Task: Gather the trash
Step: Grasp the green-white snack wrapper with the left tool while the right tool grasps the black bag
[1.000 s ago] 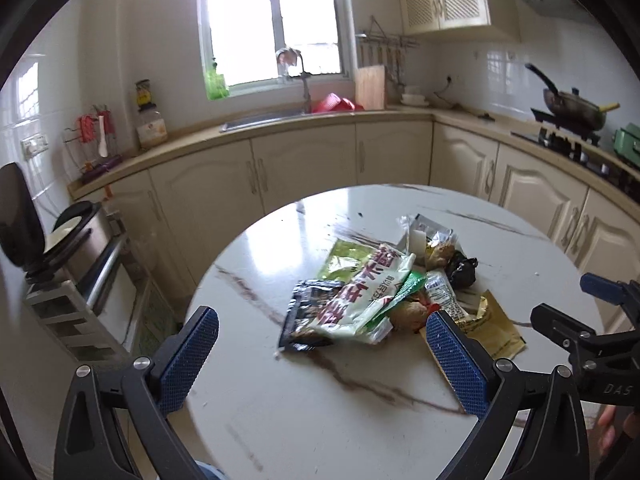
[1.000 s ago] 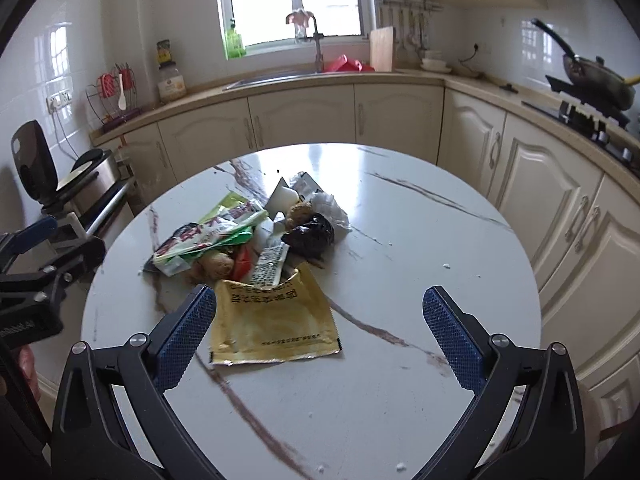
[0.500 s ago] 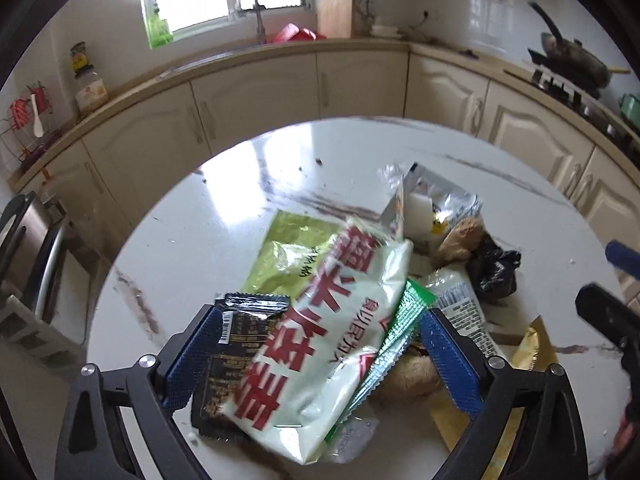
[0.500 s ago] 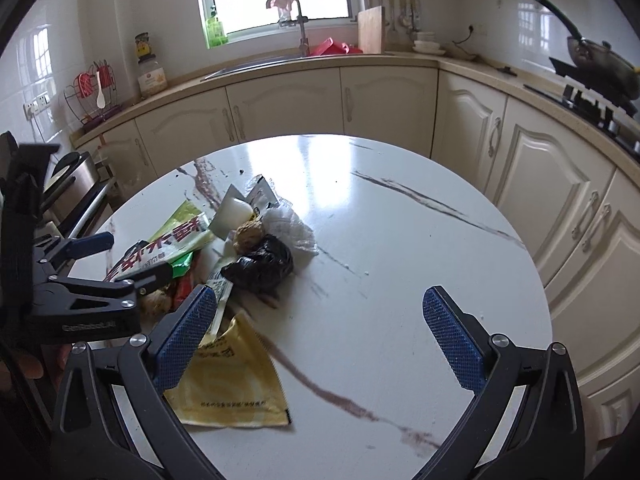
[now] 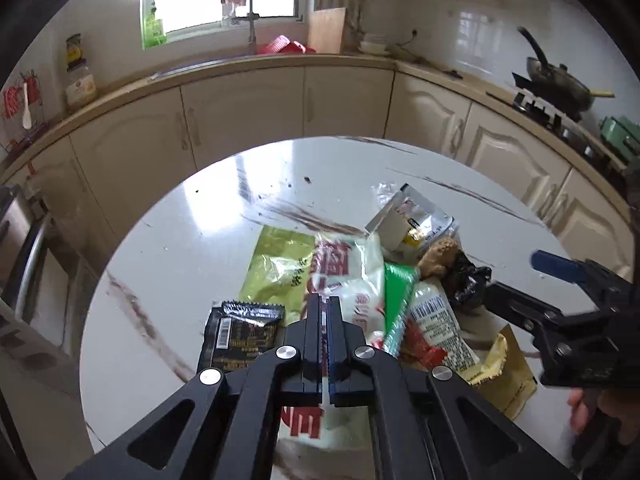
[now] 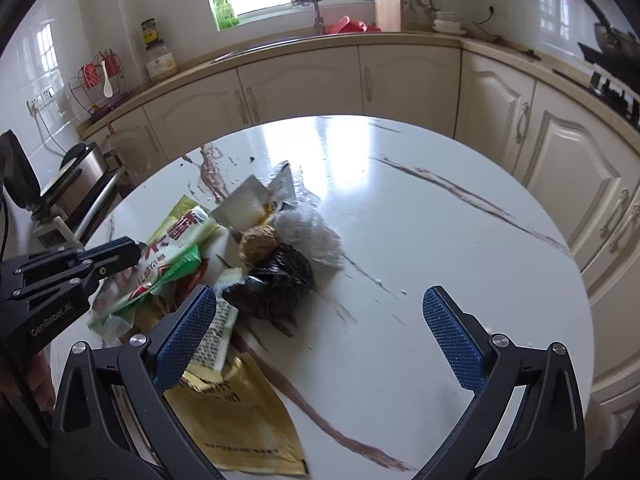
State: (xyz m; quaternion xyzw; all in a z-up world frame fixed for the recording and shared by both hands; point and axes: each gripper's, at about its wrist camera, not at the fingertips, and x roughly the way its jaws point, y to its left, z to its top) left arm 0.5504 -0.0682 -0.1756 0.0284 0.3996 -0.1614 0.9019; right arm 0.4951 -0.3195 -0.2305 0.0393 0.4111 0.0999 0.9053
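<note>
Wrappers lie heaped at centre frame on the round marble surface. Left hand-held gripper, jaws just closed, clenches the big white snack bag to lift it; right hand-held gripper hangs released beside a black bag.

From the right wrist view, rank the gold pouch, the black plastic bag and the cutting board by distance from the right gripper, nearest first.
1. Gold pouch: on the table, right under the left finger of the open right gripper.
2. Black plastic bag: just ahead, mid-pile, left of centre.
3. Cutting board: far back on the counter, leaning by the sink.
</note>
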